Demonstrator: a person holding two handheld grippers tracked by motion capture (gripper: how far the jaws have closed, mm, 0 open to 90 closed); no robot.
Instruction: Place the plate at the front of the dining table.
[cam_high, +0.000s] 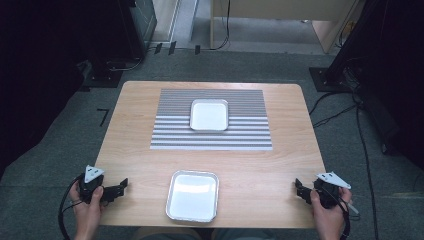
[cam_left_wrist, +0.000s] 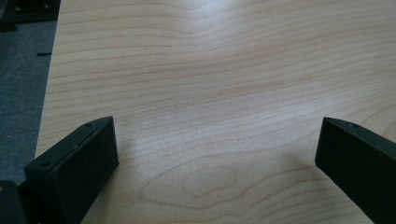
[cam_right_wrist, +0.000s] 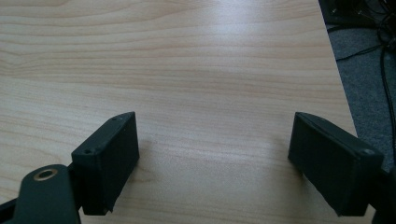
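Note:
Two empty metal trays lie on the wooden table (cam_high: 270, 165). The near tray (cam_high: 193, 195) sits at the front edge between my hands. The far tray (cam_high: 209, 115) rests on a grey striped mat (cam_high: 250, 135) in the middle of the table. My left gripper (cam_high: 123, 187) rests at the front left corner, open, with bare wood between its jaws (cam_left_wrist: 217, 144). My right gripper (cam_high: 298, 189) rests at the front right corner, also open over bare wood (cam_right_wrist: 215, 140).
Grey carpet surrounds the table. Black cables (cam_high: 365, 150) run along the floor at the right, dark stands sit at both back corners, and a light wooden cabinet (cam_high: 280, 20) stands beyond the far edge. The table's edges lie close beside each gripper.

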